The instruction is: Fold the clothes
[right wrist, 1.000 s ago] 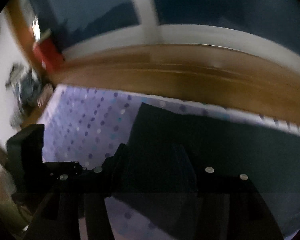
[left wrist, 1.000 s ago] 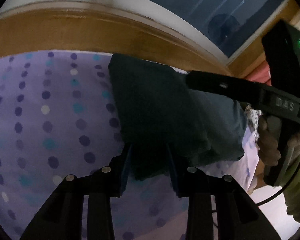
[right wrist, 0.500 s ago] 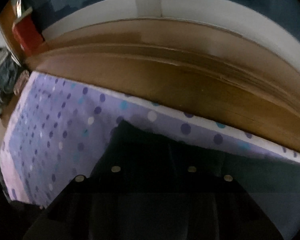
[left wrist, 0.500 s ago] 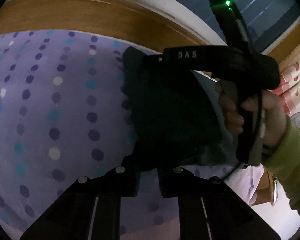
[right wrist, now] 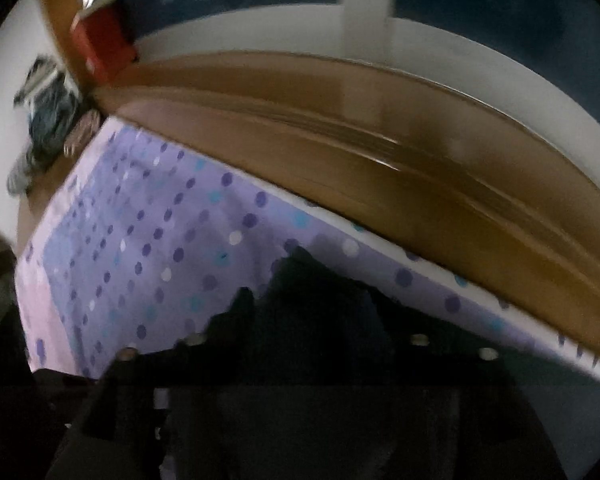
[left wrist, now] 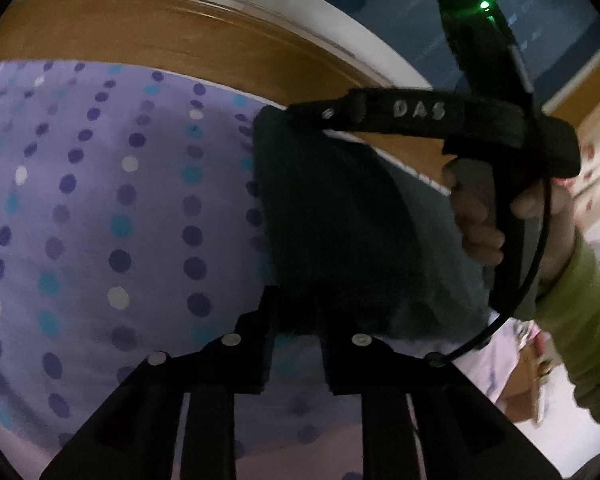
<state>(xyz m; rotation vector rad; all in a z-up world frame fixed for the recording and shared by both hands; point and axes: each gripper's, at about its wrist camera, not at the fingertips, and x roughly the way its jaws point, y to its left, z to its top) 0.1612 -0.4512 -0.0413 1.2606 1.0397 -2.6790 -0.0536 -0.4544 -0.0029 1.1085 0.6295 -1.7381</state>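
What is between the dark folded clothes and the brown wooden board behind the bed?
Only a bare strip of the dotted purple sheet separates the dark garment from the wooden board, seen from the right wrist.

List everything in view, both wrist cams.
garment: 1, dark, folded on the sheet, at the fingertips of both grippers
sheet: 1, lilac, dotted, covers the bed
board: 1, brown wood, behind the bed
window: 1, white frame, dark glass, above the board
red thing: 1, far left, blurred
left gripper: black, jaws opening
right gripper: black, jaws opening
hand: 1, green sleeve, holds right gripper
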